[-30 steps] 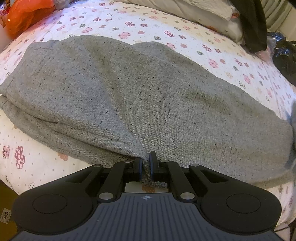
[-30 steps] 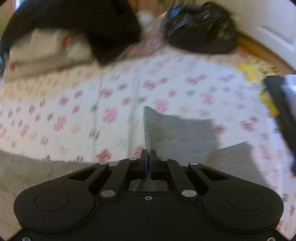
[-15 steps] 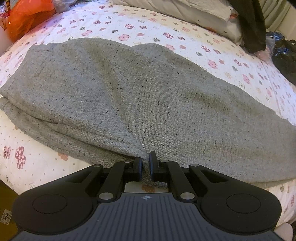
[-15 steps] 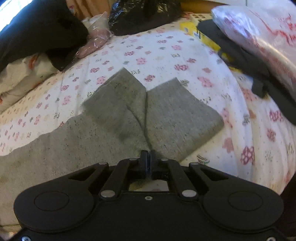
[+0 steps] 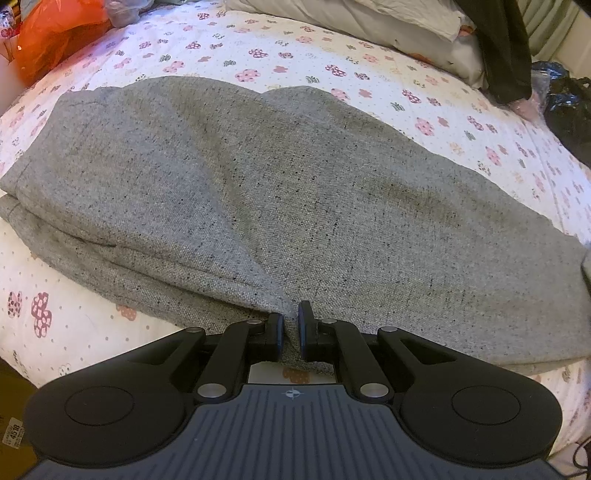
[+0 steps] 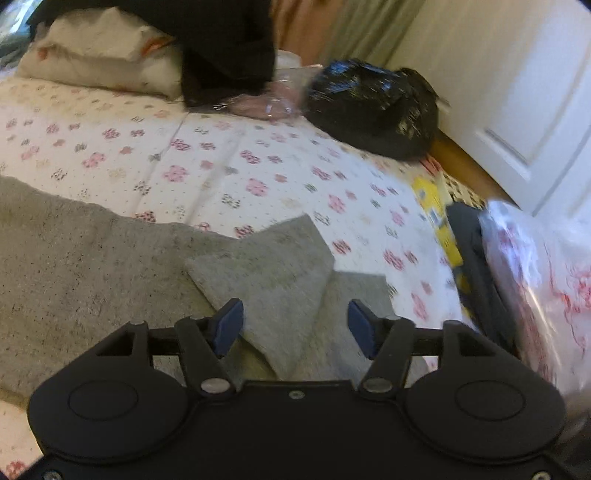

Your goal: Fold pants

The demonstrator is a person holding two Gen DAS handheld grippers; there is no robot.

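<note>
Grey speckled pants (image 5: 280, 206) lie folded lengthwise across the flowered bed sheet (image 5: 280, 62), waist end to the left. My left gripper (image 5: 291, 334) is shut on the pants' near edge, a pinch of fabric caught between its pads. In the right wrist view the two leg cuffs (image 6: 280, 266) rest flat on the sheet, one slanting over the other. My right gripper (image 6: 295, 325) hovers at the cuffs with its jaws opening; the cloth lies between the blue pads (image 6: 231, 325) but they do not press on it.
A pillow (image 6: 99, 59) with a dark garment (image 6: 229, 40) over it lies at the bed's far side, beside a black plastic bag (image 6: 373, 107). An orange bag (image 5: 55, 33) sits far left. A clear wrapped bundle (image 6: 535, 280) and dark cloth (image 6: 476, 266) crowd the right edge.
My right gripper laid the leg cuffs down on the sheet, then its jaws parted and let the cloth go. The view swung left. The left gripper kept its hold and stayed put.
</note>
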